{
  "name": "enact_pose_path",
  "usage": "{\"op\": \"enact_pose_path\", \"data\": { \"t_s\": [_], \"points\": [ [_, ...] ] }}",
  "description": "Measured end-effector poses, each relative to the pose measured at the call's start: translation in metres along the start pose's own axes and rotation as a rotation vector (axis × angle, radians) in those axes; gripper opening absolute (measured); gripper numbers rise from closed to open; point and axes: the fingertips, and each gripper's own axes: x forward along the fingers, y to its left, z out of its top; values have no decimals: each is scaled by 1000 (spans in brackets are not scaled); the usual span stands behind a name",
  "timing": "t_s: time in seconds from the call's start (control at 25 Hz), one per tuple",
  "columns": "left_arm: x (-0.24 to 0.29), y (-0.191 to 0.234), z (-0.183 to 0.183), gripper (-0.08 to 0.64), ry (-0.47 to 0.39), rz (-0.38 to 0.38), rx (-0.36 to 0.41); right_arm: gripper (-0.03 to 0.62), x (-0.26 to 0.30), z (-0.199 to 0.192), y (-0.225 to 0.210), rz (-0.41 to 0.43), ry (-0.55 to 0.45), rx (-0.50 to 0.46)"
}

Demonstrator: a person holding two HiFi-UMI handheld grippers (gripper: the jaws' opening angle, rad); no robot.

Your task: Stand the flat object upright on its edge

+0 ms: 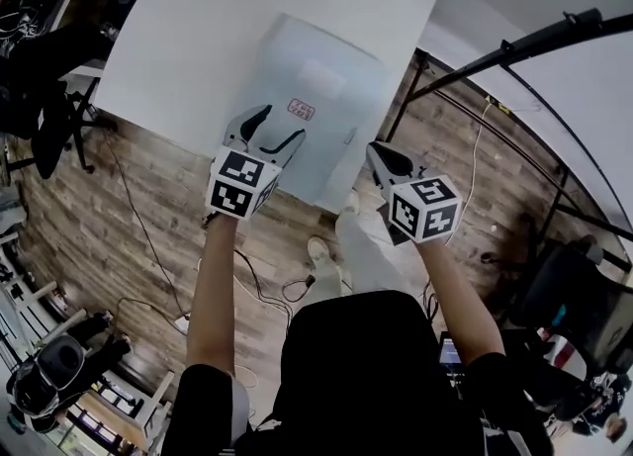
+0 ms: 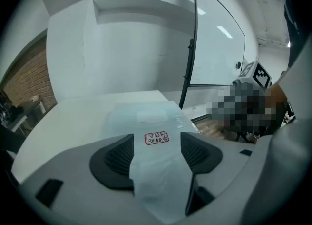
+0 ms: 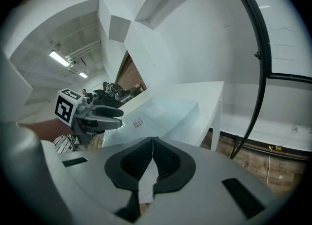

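**Ana:** Where is the flat sheet (image 1: 318, 88)?

**Ben:** It lies flat on the white table (image 1: 188, 29), near the corner close to the person. The head view looks down on all of it. It is pale and see-through, with a small red label (image 1: 302, 109) near its close end.

**Ana:** What about the left gripper (image 1: 278, 128)?

**Ben:** Its jaws stand wide apart. The head view shows it over the close end of the sheet, just beside the label. The left gripper view shows more. There the sheet shows between the two dark pads (image 2: 117, 158), and they do not squeeze it. The label sits just past the tips.

**Ana:** And the right gripper (image 1: 379, 155)?

**Ben:** Its jaws are pressed tight together. Only the right gripper view shows that, where the two pads meet in one thin line. In the head view it is at the table's edge, just beside the right side of the sheet. I cannot tell if it touches the sheet.

**Ana:** Does that view show anything else?

**Ben:** Yes, it shows the left gripper from the side, open over the sheet. Only the head view shows the wood floor (image 1: 148, 217) and the person's two arms (image 1: 213, 286)
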Motion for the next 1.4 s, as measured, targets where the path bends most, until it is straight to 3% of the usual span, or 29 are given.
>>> {"op": "enact_pose_path", "data": {
  "t_s": [0.12, 0.4, 0.84, 1.16, 1.28, 1.4],
  "points": [
    [7, 2, -10, 324, 55, -18, 45, 40, 3, -4, -3, 6, 6, 27],
    [15, -8, -27, 325, 131, -64, 90, 40, 2, -15, -7, 57, 5, 166],
    [21, -16, -31, 322, 132, -63, 108, 53, -3, -27, -23, 104, -1, 346],
    [33, -44, -32, 321, 113, -82, 117, 159, -4, -31, -21, 228, -16, 483],
    [35, -52, -31, 321, 113, -87, 117, 243, -6, -29, -17, 316, -36, 559],
    [38, -59, -29, 321, 109, -90, 124, 264, -9, -29, -20, 399, -62, 643]
  ]
}}
